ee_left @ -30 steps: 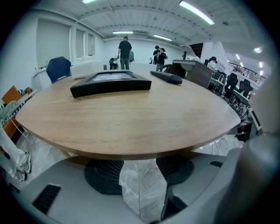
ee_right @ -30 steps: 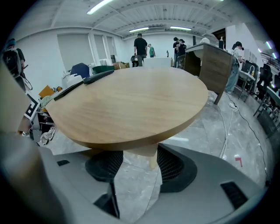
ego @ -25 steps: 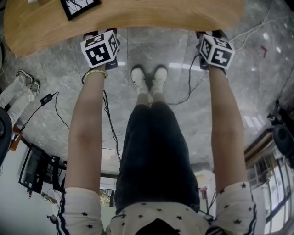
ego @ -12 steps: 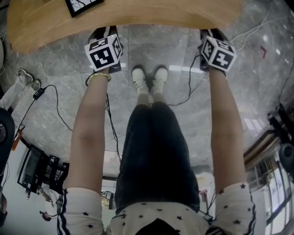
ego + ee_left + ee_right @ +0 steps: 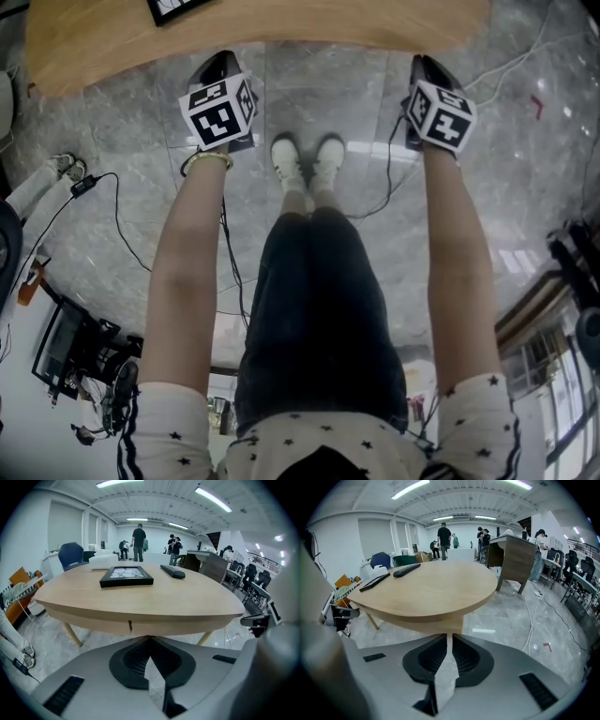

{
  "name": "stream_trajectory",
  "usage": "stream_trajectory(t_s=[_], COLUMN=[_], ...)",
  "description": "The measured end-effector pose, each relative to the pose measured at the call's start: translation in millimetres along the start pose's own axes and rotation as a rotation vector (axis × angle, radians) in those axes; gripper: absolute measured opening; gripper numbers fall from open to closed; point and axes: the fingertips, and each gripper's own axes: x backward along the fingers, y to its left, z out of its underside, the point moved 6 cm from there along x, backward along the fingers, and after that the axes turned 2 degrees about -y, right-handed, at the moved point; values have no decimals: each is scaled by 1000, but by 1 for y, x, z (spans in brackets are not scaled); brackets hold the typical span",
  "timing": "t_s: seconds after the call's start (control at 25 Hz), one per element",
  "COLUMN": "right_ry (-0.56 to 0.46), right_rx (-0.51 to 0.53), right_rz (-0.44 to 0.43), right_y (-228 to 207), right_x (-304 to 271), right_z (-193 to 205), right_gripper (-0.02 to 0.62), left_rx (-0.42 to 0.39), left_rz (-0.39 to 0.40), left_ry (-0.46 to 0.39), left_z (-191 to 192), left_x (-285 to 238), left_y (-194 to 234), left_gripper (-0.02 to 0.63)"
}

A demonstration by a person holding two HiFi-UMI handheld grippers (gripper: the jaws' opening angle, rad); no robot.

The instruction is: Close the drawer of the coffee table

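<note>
Grippers, two, one in each of my hands. The left gripper (image 5: 150, 637) has its jaws pressed together at the tips with nothing between them. The right gripper (image 5: 449, 638) shows a thin slit with only floor behind it. Both pairs have just been closing.

One coffee table (image 5: 140, 603) fills the middle of both gripper views. Its drawer (image 5: 178, 623) sits flush in the front rim, marked only by a thin upright seam near the centre of the left gripper view.

On top I count one picture frame (image 5: 126, 575) and one remote (image 5: 172, 571).

Only the head view shows my two arms, the two marker cubes (image 5: 217, 111) at upper left and upper right, and my two shoes (image 5: 305, 161) between them. There the table is just a strip along the top edge, its rim unseen.
</note>
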Motion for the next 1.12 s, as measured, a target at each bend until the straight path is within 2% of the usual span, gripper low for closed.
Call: stream_trajectory(t_s=[0.16, 0.36, 0.6, 0.8, 1.12], right_ry=[-18, -44, -78, -116, -127], right_rx=[-6, 0, -1, 18, 26], right_rz=[11, 4, -39, -81, -133], right_y=[2, 8, 22, 41, 75], right_x=[12, 31, 62, 99, 158], right_z=[2, -3, -14, -25, -28], right_gripper=[11, 9, 8, 8, 8], left_rx=[14, 31, 13, 70, 225], left_rz=[16, 33, 43, 79, 105], left_ry=[-11, -16, -26, -46, -68], left_z=[3, 4, 1, -8, -18], left_x=[11, 30, 61, 94, 156], left_y=[-6, -13, -23, -37, -49], left_gripper=[8, 8, 8, 8, 8])
